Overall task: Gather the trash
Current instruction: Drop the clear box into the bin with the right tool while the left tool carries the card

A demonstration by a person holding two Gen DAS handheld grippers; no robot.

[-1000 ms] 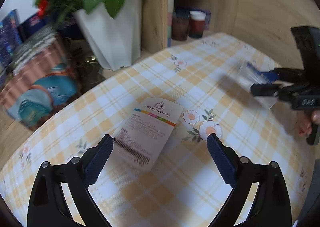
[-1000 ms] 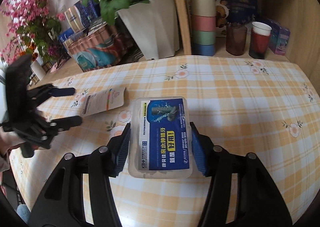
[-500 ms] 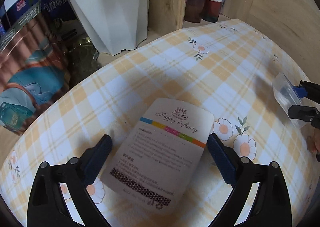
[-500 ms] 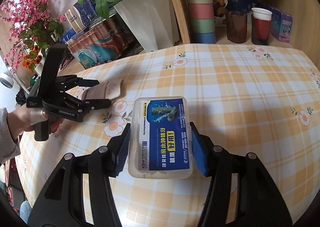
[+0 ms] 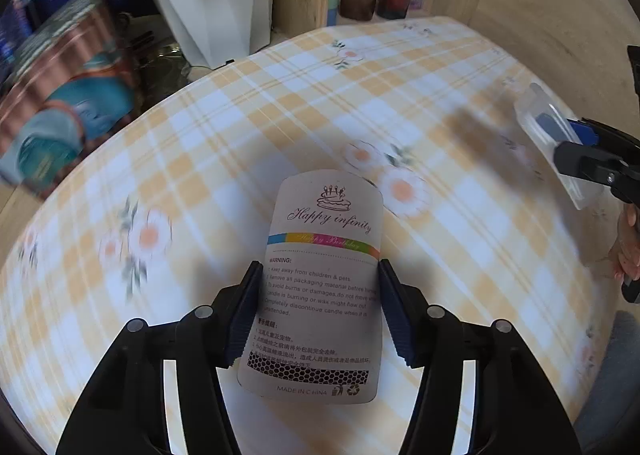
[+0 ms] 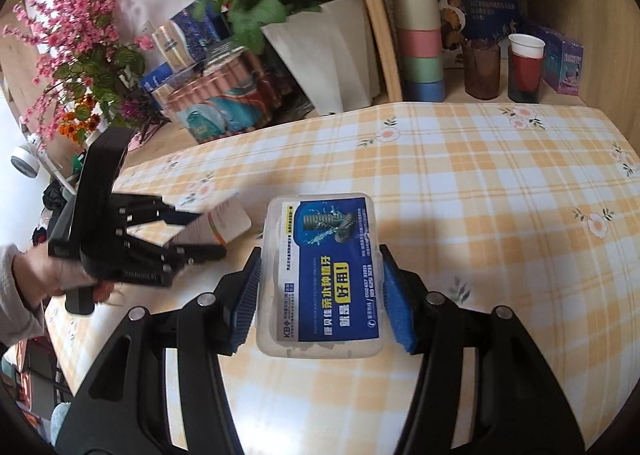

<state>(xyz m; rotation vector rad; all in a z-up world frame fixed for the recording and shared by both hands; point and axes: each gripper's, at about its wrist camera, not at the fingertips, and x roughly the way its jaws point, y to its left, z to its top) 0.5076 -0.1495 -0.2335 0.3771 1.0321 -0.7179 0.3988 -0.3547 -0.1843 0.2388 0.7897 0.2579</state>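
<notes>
Item one, card (image 5: 324, 287): thin printed candle-pack backing, light and bendy. Our left gripper (image 5: 318, 309) has just been closing, and the card now sits clamped across its width between the pads, bowing a little, lifted off the table (image 5: 224, 127) near its front edge. We judge a mid-length hold on the long edges best; harder squeezing would fold it

Item two, box (image 6: 320, 275): clear plastic, blue label, stiff, smooth-sided, probably light and slippery. Our right gripper (image 6: 320, 297) pinches its long sides, part-way closed, above the table's middle. We would keep it level
</notes>
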